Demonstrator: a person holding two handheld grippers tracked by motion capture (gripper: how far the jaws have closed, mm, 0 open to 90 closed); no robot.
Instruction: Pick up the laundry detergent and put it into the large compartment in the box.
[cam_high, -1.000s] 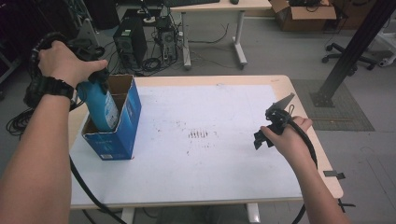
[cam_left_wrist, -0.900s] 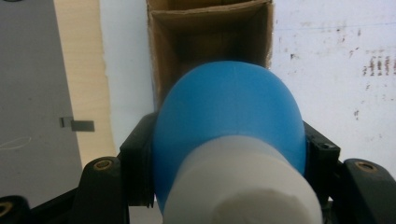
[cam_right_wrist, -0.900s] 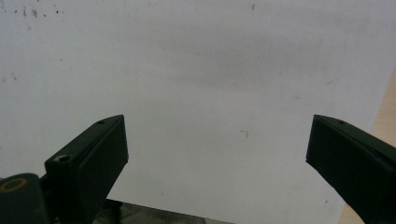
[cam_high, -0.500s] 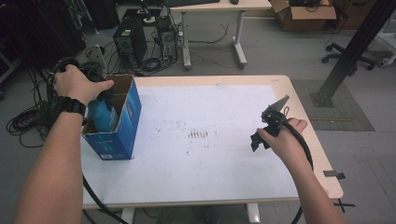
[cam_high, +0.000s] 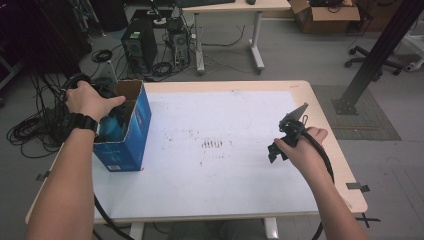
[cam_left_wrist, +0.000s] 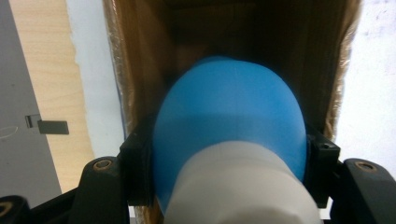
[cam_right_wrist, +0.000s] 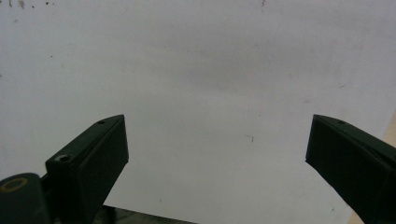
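Your left tongs are pinching a blue bottle with a white end, 1 black jaw pressed to each side of it. In the left gripper view the bottle sits inside the brown cardboard walls of the open box, its rounded blue end pointing deeper in. From the high view, your left hand is over the top of that box, which is blue outside and stands at the left edge of the bench; a bit of the blue bottle shows just under your wrist, within the box opening.

Your right tongs are spread wide with nothing between them, looking onto the bare white bench top. In the high view your right hand holds them low over the right part of the bench, well apart from the box. Whether the jaws touch the surface, you cannot tell from these views. Faint dark scuff marks lie near the middle of the white top, between your 2 hands.
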